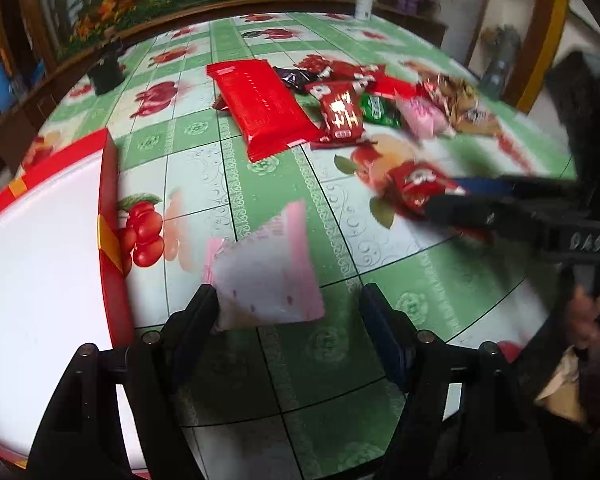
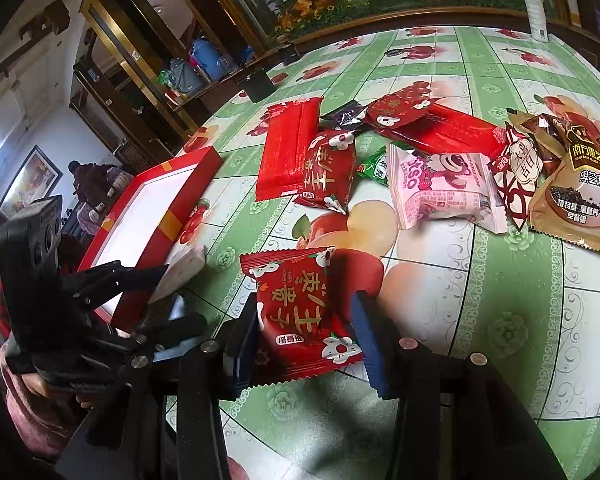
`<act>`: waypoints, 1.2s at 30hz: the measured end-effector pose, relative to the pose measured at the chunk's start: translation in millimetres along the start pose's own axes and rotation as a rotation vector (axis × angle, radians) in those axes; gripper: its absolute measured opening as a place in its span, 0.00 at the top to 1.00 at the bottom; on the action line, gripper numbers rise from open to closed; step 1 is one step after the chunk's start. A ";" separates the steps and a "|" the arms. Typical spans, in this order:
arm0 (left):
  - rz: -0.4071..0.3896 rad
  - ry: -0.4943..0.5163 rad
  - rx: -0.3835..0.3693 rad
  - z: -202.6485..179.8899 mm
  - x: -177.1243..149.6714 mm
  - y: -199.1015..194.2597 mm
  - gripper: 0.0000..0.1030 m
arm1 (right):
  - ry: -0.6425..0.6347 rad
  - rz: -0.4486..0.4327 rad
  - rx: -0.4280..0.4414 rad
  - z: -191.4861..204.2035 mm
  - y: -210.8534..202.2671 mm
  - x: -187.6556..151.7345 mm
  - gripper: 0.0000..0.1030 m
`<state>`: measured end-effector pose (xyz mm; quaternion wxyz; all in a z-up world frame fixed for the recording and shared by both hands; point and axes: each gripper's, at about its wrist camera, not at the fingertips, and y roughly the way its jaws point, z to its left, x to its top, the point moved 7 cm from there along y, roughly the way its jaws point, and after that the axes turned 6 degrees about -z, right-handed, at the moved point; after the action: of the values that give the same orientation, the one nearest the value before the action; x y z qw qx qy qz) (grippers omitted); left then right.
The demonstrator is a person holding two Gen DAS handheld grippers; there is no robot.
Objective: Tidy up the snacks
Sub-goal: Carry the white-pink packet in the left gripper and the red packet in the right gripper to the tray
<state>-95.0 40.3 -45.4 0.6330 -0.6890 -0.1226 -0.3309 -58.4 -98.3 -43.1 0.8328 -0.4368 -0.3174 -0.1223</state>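
My right gripper (image 2: pixel 305 302) is shut on a red snack packet (image 2: pixel 300 312) printed with white flowers and held just above the tablecloth. The left wrist view shows that right gripper (image 1: pixel 440 194) and red snack packet (image 1: pixel 412 184) blurred at the right. My left gripper (image 1: pixel 288 300) is open, with a pink-and-white packet (image 1: pixel 264 276) lying between its fingers; the packet touches the left finger and there is a gap on the right. A red box (image 1: pixel 108 200) with a white inside sits just left of it. The red box (image 2: pixel 168 220) also shows beside the left gripper (image 2: pixel 184 294).
A pile of snacks lies farther back: a long red packet (image 2: pixel 288 152), a pink packet (image 2: pixel 444 188), a green one (image 2: pixel 374 166) and a brown sesame packet (image 2: pixel 580 192). A white bottle (image 2: pixel 534 4) and a black object (image 2: pixel 260 86) stand near the table's far edge.
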 end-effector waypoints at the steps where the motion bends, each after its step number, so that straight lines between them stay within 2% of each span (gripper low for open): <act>1: -0.002 0.002 0.001 -0.3 0.3 0.9 0.29 | -0.002 0.000 -0.002 0.3 0.1 -0.1 0.55; 5: -0.007 -0.064 -0.046 8.5 5.2 -1.5 0.29 | -0.011 -0.001 -0.010 1.5 0.6 -0.1 0.54; 9: 0.008 -0.101 -0.028 19.7 9.7 6.9 0.29 | -0.025 -0.003 -0.028 3.6 1.8 -0.1 0.54; 15: -0.004 -0.092 -0.013 20.4 15.9 13.4 0.30 | -0.044 0.001 -0.040 5.7 2.8 -0.5 0.52; 16: -0.006 -0.096 -0.017 21.5 16.0 13.3 0.32 | -0.051 0.005 -0.037 7.2 3.5 -0.6 0.49; 19: -0.014 -0.115 -0.031 28.8 19.3 12.5 0.55 | -0.093 0.019 -0.040 12.9 5.6 -1.0 0.41; 22: -0.020 -0.151 -0.065 35.7 21.9 13.4 0.68 | -0.186 0.041 -0.100 22.5 10.8 -3.5 0.39; 23: -0.022 -0.163 -0.078 37.5 22.5 14.1 0.80 | -0.222 0.048 -0.133 25.1 13.0 -4.8 0.39; 26: -0.030 -0.172 -0.092 37.7 21.7 14.1 0.83 | -0.343 0.064 -0.263 31.8 19.2 -9.8 0.48; 27: -0.033 -0.174 -0.096 37.7 21.5 13.8 0.84 | -0.340 0.061 -0.271 32.3 19.2 -10.4 0.48; 32: -0.047 -0.199 -0.123 38.1 21.2 10.7 0.85 | -0.300 0.054 -0.287 27.8 17.0 -9.5 0.48; 35: -0.075 -0.199 -0.133 37.2 21.7 -0.2 0.85 | -0.245 0.052 -0.264 26.9 15.6 -6.5 0.49; 36: -0.089 -0.201 -0.132 38.1 21.7 -7.0 0.85 | -0.220 0.054 -0.236 28.0 15.4 -5.2 0.56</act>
<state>-71.3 72.4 -25.8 0.5557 -0.7526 -0.1940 -0.2953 -66.8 -67.1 -44.7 0.7389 -0.5508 -0.3781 -0.0875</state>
